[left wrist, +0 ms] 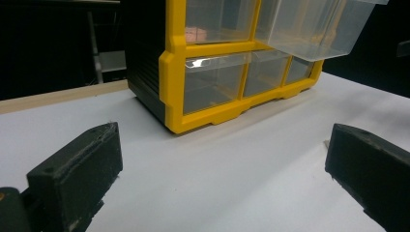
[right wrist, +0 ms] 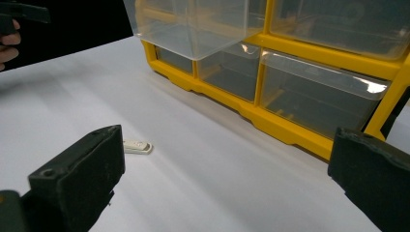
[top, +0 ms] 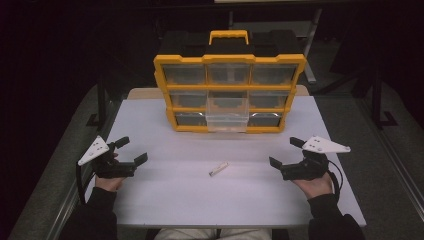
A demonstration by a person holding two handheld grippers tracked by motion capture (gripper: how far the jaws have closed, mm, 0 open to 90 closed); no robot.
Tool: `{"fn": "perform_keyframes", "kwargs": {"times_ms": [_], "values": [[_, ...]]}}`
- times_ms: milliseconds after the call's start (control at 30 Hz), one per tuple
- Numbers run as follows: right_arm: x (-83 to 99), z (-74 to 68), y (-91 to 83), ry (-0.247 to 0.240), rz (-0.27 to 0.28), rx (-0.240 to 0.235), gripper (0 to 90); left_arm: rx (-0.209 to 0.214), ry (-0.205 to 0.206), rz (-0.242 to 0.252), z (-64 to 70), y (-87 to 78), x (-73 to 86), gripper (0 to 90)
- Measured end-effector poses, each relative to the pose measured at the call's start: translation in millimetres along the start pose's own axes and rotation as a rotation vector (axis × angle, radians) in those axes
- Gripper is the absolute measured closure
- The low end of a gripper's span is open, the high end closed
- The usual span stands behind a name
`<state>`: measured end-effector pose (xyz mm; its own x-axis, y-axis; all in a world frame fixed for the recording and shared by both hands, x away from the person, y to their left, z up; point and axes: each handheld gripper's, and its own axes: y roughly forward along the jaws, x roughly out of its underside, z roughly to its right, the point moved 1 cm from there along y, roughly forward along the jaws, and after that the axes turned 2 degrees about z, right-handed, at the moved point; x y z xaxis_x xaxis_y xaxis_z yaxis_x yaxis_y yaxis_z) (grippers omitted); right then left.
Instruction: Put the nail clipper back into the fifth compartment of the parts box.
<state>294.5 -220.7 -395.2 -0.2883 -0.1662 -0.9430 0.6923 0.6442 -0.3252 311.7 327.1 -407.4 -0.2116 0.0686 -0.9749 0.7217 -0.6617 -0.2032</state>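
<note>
A yellow-framed organizer [top: 229, 90] with clear drawers stands at the back of the white table [top: 165, 195]. Its middle drawer [top: 227, 117] is pulled out toward me; it also juts out in the left gripper view [left wrist: 314, 29] and the right gripper view [right wrist: 193, 29]. A small white stick-shaped item [top: 218, 168] lies on the table in front of it, also seen beside my right gripper's jaw [right wrist: 137, 146]. My left gripper [top: 131, 151] rests open at the table's left, empty. My right gripper [top: 286, 152] rests open at the right, empty.
A black case [top: 225, 42] sits behind the organizer. The table's near edge lies just past my forearms. Dark floor and table legs surround the table. The other hand [right wrist: 7, 46] shows at the upper left of the right gripper view.
</note>
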Motion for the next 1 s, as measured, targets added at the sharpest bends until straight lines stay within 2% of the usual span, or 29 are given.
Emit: {"fn": "perform_keyframes", "kwargs": {"times_ms": [367, 867, 1000], "values": [[-0.7, -2.8, 3.3, -0.007, -0.017, -0.008, 0.0, 0.000, 0.000, -0.005, 0.5, 0.5, 1.2, 0.0], [-4.9, -11.2, 9.9, -0.020, -0.043, -0.041, 0.0, -0.006, 0.009, -0.012, 0.6, 1.7, 2.3, 0.0], [-6.6, -12.2, 15.7, -0.022, -0.072, -0.049, 0.0, -0.004, 0.002, -0.017, 0.6, 2.8, 3.7, 0.0]]}}
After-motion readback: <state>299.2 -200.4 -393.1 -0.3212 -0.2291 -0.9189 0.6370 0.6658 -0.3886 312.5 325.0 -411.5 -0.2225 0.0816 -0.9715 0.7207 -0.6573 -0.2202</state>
